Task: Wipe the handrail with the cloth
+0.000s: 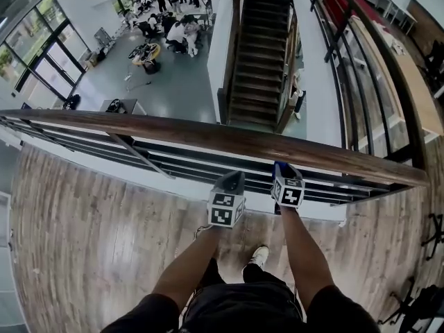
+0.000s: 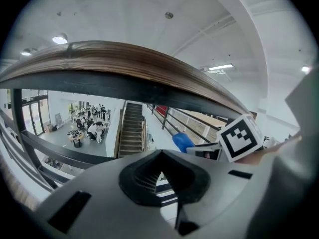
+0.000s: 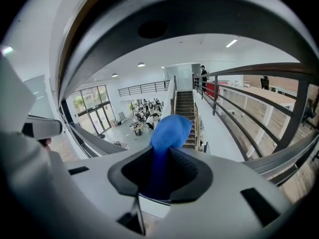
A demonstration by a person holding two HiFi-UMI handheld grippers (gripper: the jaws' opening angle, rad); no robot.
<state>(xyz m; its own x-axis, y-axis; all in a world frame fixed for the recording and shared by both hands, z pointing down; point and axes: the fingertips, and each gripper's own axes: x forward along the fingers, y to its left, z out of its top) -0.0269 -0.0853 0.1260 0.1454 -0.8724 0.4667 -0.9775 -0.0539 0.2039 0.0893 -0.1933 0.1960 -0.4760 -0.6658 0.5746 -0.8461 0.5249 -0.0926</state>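
Right gripper (image 3: 159, 176) clenched on cloth (image 3: 168, 132), below handrail (image 1: 208, 136). Left gripper (image 2: 160, 176) closed, empty. Advise raising cloth onto the rail top, pressing flat, wiping lengthwise.

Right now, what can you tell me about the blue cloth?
The cloth is bright blue and soft-looking, bunched into a rounded lump. The right hand-held gripper pinches its lower part between shut jaws, so the lump sticks out in front. It sits close under the wooden handrail; whether it touches the rail cannot be told.
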